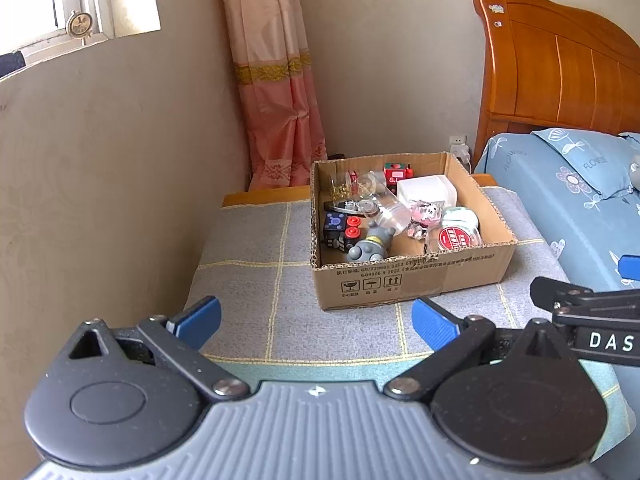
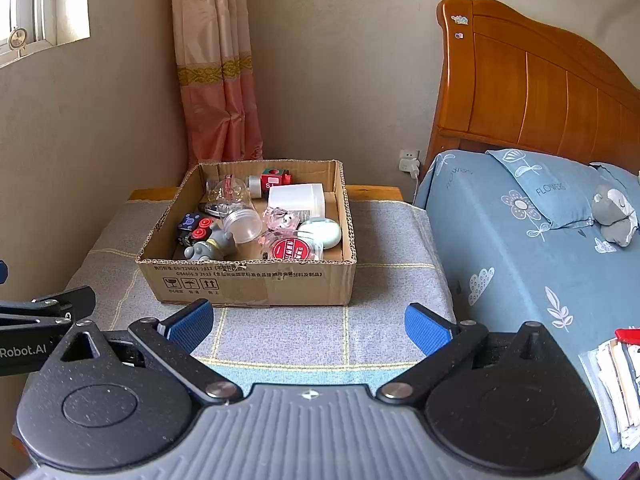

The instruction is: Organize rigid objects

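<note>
An open cardboard box (image 1: 412, 280) (image 2: 256, 286) stands on a grey checked cloth. It holds several small rigid things: a grey toy figure (image 1: 370, 246) (image 2: 212, 246), a white box (image 1: 426, 192) (image 2: 298, 200), a red-lidded tin (image 1: 454, 238) (image 2: 294, 249), a clear jar (image 2: 240, 222), a mint case (image 2: 322, 232) and black dice-like cubes (image 1: 340, 230). My left gripper (image 1: 316, 320) is open and empty, in front of the box. My right gripper (image 2: 310, 324) is open and empty, also in front of the box.
The cloth covers a low wooden table (image 2: 372, 192) in a corner, wall at left, pink curtain (image 1: 276, 92) behind. A bed with blue bedding (image 2: 520, 248) and wooden headboard (image 2: 540, 92) lies right. Papers (image 2: 618, 384) lie on the bed's near edge.
</note>
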